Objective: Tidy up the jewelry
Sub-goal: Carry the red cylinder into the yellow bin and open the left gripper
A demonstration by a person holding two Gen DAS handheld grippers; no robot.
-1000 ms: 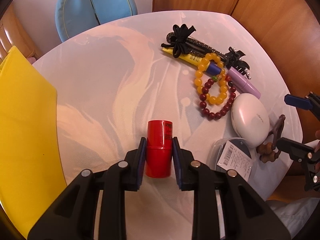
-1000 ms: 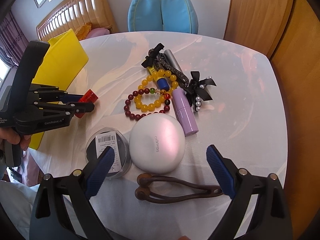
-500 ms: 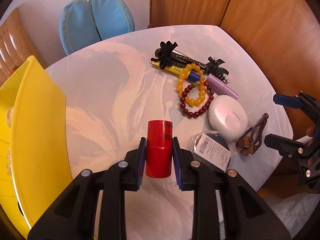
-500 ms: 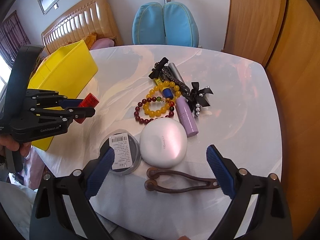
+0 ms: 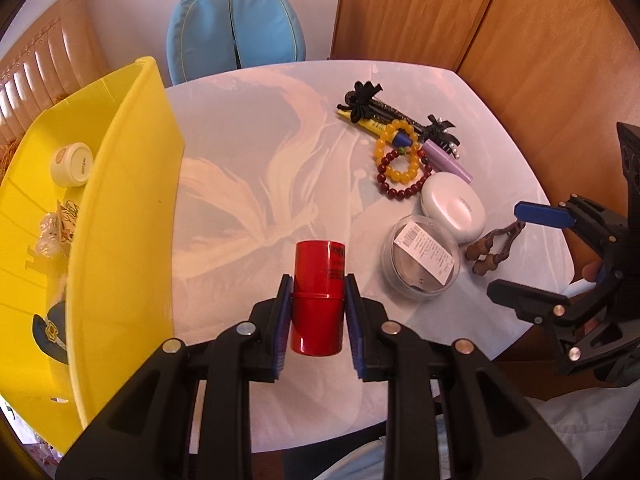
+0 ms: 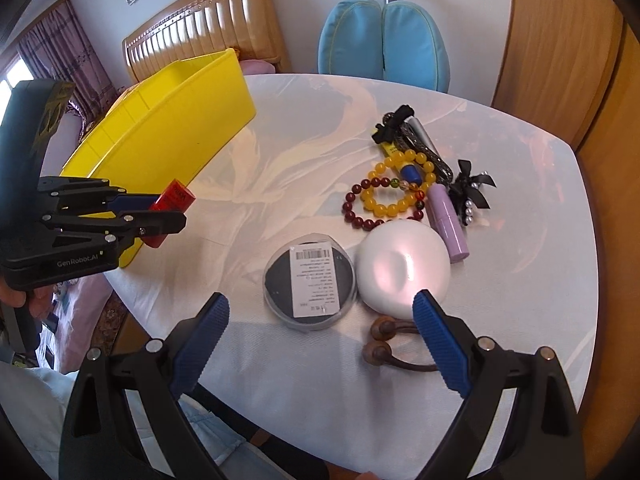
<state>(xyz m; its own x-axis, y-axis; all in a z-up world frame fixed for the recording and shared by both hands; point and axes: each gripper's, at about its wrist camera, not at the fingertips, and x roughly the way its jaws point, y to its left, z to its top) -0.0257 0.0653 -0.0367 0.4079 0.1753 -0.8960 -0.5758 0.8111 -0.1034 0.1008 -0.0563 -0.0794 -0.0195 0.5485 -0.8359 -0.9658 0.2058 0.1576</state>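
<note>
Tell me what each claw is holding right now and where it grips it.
The left claw clamps the red cylinder by its sides, around the lower half. The right claw is open, holding nothing.

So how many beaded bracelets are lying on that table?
2. The yellow bead bracelet lies in the pile beyond the white case; the dark red bead bracelet overlaps it, nearest that case. Others might hide under the pile.

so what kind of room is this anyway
Most likely a bedroom at home: a padded wooden headboard stands behind the white table, with purple curtains at a window and a blue cushioned chair pulled up.
</note>
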